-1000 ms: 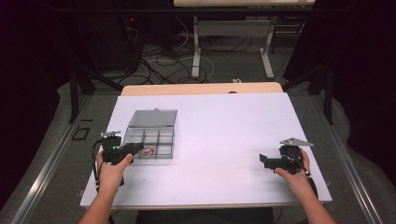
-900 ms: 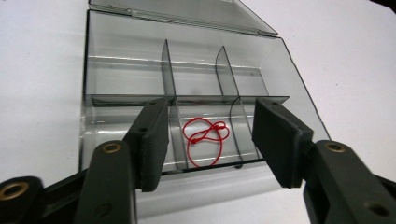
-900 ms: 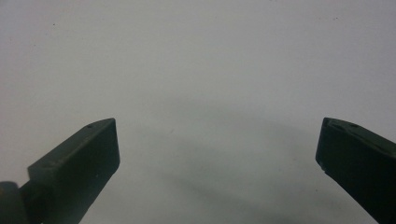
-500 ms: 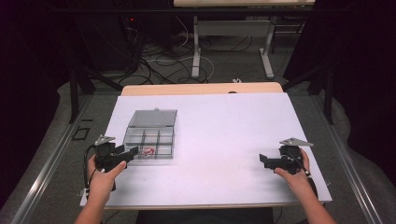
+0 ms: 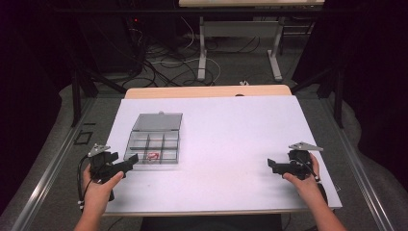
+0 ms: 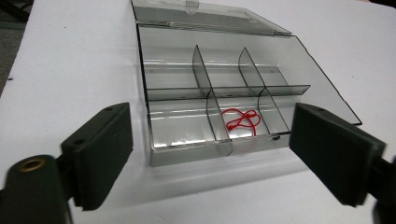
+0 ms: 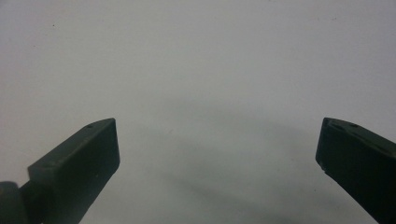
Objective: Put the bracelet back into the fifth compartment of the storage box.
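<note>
our left gripper (image 5: 131, 160) jaws have just been opening, now wide w/ nothing between; right gripper (image 5: 271, 164) also spread.

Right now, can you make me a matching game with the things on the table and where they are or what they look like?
Things:
1. red string
2. compartment box
3. left gripper
4. right gripper

Descriptions:
A. clear plastic, lid folded back flat
B. over bare white table, far from the box
C. lying in a front compartment
D. jaws open, just in front of the box, nothing between them

Pairs: 1-C, 2-A, 3-D, 4-B
</note>
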Demonstrator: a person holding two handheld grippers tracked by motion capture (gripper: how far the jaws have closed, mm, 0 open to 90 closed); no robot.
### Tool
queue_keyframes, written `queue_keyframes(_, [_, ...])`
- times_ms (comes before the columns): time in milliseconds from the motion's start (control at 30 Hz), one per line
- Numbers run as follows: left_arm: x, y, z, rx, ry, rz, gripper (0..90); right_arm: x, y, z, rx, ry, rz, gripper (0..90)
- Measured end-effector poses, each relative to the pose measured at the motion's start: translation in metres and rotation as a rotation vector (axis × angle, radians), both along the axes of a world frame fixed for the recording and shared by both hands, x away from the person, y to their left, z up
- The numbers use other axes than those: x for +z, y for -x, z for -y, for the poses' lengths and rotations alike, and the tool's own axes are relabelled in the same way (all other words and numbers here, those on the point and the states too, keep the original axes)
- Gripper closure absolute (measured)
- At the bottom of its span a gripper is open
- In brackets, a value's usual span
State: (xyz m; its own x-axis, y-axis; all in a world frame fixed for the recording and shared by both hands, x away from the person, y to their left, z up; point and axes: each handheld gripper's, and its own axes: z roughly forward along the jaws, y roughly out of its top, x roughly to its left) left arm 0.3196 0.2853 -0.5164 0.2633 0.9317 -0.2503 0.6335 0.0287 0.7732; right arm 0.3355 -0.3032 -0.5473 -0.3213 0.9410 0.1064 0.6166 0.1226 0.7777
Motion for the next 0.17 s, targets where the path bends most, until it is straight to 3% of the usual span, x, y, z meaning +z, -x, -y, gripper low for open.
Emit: queue_keyframes(167, [-0.0031, -0.0018, 0.0003, -0.002, 0.001, 0.012, 6.4, -0.0006, -0.0004, 0.0004, -0.001, -0.003, -0.003, 0.0])
